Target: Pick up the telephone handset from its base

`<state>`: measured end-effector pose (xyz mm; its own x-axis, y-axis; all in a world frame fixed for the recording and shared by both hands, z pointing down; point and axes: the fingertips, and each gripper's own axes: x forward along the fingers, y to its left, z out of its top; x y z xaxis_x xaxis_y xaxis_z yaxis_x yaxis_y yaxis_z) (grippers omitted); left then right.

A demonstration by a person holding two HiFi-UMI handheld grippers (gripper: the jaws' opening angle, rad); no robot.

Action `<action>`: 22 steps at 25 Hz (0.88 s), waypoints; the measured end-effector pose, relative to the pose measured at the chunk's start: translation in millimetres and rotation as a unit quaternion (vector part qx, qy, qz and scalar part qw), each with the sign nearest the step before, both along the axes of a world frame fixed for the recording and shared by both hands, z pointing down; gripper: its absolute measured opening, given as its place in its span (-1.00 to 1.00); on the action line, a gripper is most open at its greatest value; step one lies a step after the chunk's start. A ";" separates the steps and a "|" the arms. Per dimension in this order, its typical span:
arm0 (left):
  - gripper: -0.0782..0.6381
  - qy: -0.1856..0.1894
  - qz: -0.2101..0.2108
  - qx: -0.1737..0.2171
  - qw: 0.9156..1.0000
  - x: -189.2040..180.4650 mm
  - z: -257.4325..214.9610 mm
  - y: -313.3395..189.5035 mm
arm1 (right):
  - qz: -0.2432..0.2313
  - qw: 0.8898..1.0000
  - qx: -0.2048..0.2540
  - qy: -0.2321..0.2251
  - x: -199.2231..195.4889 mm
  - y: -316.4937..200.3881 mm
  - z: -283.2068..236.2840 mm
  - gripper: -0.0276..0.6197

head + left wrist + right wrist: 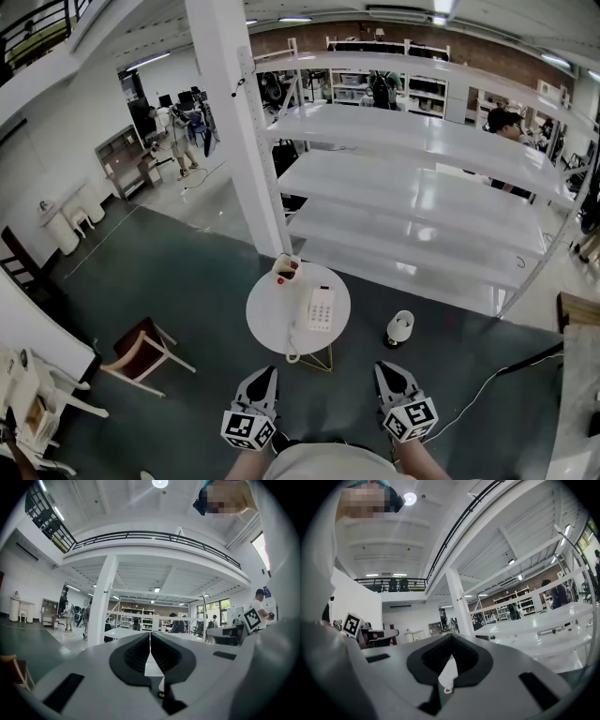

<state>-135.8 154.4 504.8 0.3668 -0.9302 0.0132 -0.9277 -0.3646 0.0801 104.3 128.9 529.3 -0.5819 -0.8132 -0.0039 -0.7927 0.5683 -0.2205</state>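
— Far left, on the dark floor (187, 281)?
— Wooden chair (141, 352), well apart from everything else.
— Left gripper (266, 373)?
— Pressed fully together, gripping nothing, held level short of the round white table (267, 314); small red-topped box (286, 268) at its far rim.
— And the telephone handset (305, 317)?
— Lying on its base (323, 307), on the table's right half, beyond and between both tools.
— Right gripper (383, 368)?
— Likewise closed tip to tip and empty.
— Further right?
— Small white lamp-like object (400, 328) on the floor beside the table.
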 end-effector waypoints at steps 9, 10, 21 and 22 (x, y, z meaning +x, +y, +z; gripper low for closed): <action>-0.72 -0.003 0.003 -0.005 1.000 4.3 2.8 -7.9 | 0.003 1.000 0.001 -0.001 2.2 -12.0 -2.1 -0.89; -0.72 -0.003 0.004 -0.005 1.000 4.3 2.5 -10.3 | 0.003 1.000 0.002 -0.002 1.9 -14.1 -2.9 -0.89; -0.72 -0.008 0.018 -0.002 1.000 4.4 11.9 -59.4 | 0.016 1.000 0.006 0.003 -0.1 -54.1 1.8 -0.89; -0.72 -0.008 0.019 -0.002 1.000 3.0 13.6 -67.5 | 0.017 1.000 0.005 0.004 -2.0 -60.7 3.0 -0.89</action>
<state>-132.7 86.8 518.3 0.4017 -0.9154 0.0239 -0.9143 -0.3995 0.0662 102.3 68.2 532.3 -0.5537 -0.8327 -0.0068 -0.8136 0.5427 -0.2087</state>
